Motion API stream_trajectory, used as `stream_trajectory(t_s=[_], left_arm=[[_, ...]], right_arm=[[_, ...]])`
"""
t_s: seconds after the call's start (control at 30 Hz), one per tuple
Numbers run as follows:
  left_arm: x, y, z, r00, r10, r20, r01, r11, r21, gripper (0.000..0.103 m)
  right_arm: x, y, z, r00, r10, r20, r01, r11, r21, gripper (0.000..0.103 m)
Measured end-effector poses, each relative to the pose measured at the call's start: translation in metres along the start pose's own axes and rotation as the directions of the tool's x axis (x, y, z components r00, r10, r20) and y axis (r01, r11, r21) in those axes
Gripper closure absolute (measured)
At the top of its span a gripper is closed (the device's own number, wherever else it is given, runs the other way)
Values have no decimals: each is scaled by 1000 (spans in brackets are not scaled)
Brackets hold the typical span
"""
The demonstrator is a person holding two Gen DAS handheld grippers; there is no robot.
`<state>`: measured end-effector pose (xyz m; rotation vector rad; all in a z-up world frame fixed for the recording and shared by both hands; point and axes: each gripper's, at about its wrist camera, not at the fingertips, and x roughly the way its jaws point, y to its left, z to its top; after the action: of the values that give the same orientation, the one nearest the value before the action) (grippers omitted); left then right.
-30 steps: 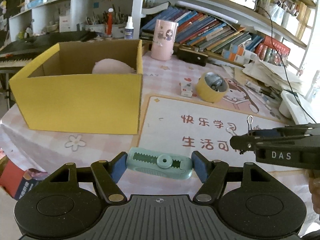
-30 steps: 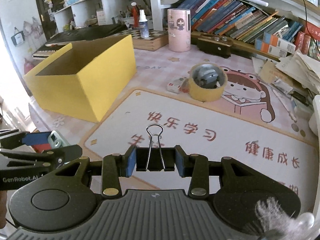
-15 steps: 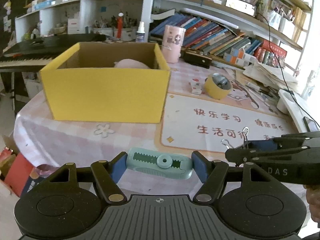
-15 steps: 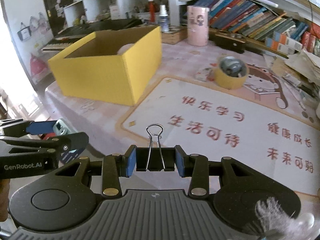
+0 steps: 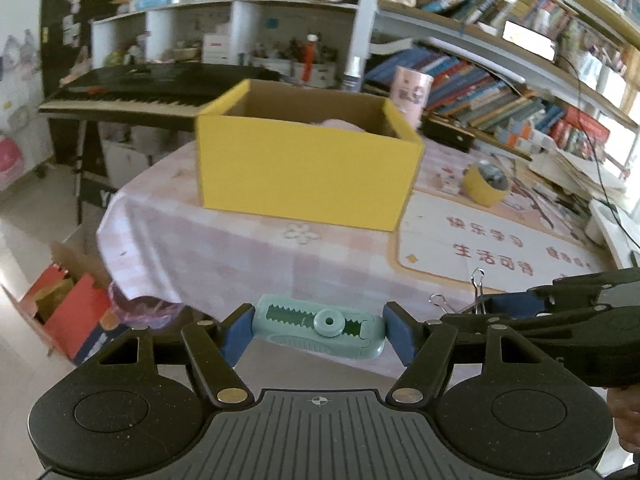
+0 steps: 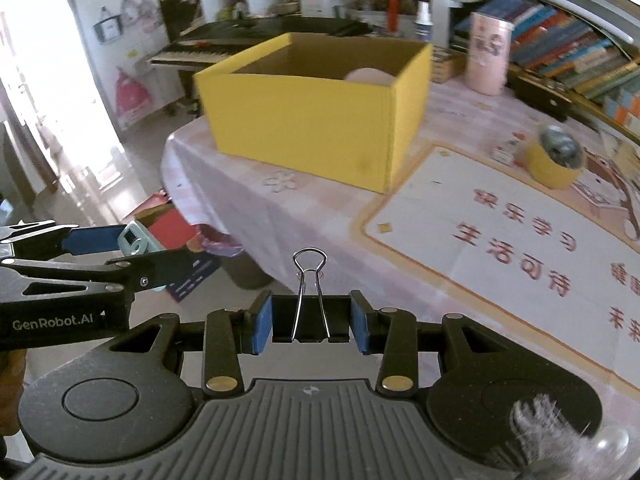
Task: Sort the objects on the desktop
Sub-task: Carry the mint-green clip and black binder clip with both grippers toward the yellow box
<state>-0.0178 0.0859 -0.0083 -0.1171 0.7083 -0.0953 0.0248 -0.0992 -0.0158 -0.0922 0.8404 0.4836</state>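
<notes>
Left tool: your left tool [image 5: 319,330] was clamped end to end on a teal correction-tape dispenser [image 5: 320,326], blue pads [image 5: 236,332] pressing both of its short ends.
Right tool: your right tool [image 6: 311,318] was clamped on a black binder clip [image 6: 310,316], the clip's body between the blue pads and its wire handle standing up toward the desk.
Tools together: you held them side by side; the right tool showed at the right edge of the left view with the clip's wire loops sticking up, and the left tool showed at the left edge of the right view with the teal dispenser's end peeking out.
Where you held them: both were in the air at the near edge of the desk [image 5: 224,240], with floor visible below the left one.
Box: a yellow cardboard box [image 5: 304,172] sat open on the pink checked cloth, well ahead of both tools, with something pale pink [image 6: 370,76] inside near its far right corner.
Mat: a printed mat with red characters [image 6: 516,240] lay just right of the box.
Tape roll: a yellow tape roll [image 6: 554,162] rested on the mat's far side, a small box just beside it.
Behind: a pink cup [image 6: 488,54], a keyboard and bookshelves.
</notes>
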Motion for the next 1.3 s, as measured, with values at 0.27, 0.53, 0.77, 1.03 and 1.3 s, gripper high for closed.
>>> stream_trajectory(t_s=[0.27, 0.53, 0.77, 1.03, 1.3], left_arm=[[-9, 19, 5, 999, 26, 42, -24, 999, -48, 33], [-10, 22, 18, 997, 21, 72, -18, 999, -40, 33], [-7, 23, 33, 994, 28, 105, -23, 999, -50, 33], [-1, 29, 74, 983, 41, 181, -23, 995, -98, 33], [25, 21, 118, 974, 49, 223, -34, 997, -71, 33]], right_arm=[[2, 18, 9, 1000, 14, 14, -13, 999, -50, 66], [6, 19, 24, 999, 18, 31, -16, 998, -62, 66], [9, 16, 41, 998, 34, 61, -29, 997, -71, 66], [11, 4, 80, 986, 61, 155, -55, 998, -41, 66], [13, -16, 131, 960, 82, 268, -65, 995, -74, 66]])
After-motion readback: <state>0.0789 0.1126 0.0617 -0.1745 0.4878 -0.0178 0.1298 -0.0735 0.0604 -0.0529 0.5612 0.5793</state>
